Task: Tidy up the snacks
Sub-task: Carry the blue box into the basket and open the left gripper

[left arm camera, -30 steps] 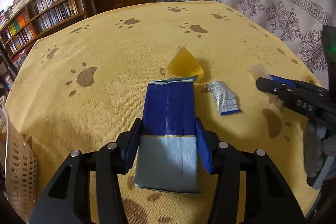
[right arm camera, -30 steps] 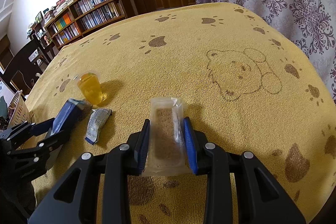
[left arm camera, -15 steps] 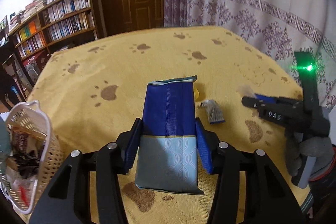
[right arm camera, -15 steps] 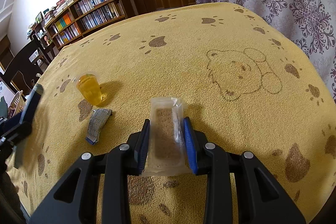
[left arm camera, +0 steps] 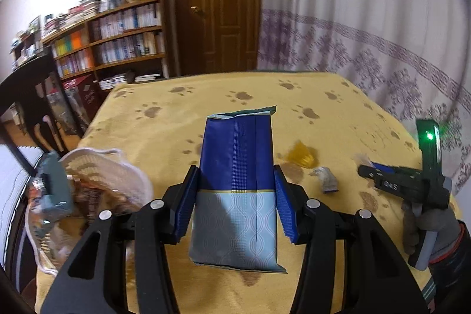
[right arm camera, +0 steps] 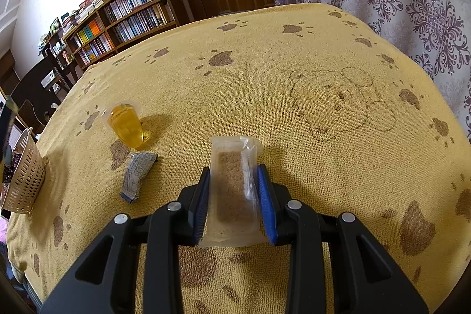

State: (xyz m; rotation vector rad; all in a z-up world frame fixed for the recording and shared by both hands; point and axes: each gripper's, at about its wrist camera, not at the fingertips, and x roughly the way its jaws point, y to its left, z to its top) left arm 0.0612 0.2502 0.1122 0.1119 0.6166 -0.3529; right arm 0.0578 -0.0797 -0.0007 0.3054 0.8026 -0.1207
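- My left hand-held gripper [left arm camera: 237, 203] is clamped on the blue snack pouch [left arm camera: 237, 184]; the pouch stands upright between the blue pads, above the yellow paw-print towel [left arm camera: 223, 96] covering the worktop.
- My right hand-held gripper [right arm camera: 234, 197] is clamped on the clear packet of brown crumbs [right arm camera: 234, 190], low over the towel.
- Left view only: inside of the white basket [left arm camera: 112, 167] at 9 o'clock, packets piled in it, contents blurred; also my right hand-held gripper at 3 o'clock, with a gloved hand [left arm camera: 432, 228] on its handle and a green light lit.
- Right view only: bear outline [right arm camera: 338, 102] printed on the towel at 2 o'clock, and the basket from outside at 9 o'clock, at the towel's edge.
- Both views: yellow jelly cup [right arm camera: 126, 125] and silver-blue wrapper [right arm camera: 137, 175] lying on the towel, near each other, not touching. Sharp in right view, blurred in left.
- Bookshelf [right arm camera: 123, 16] and door [left arm camera: 219, 2] at 11–12 o'clock.
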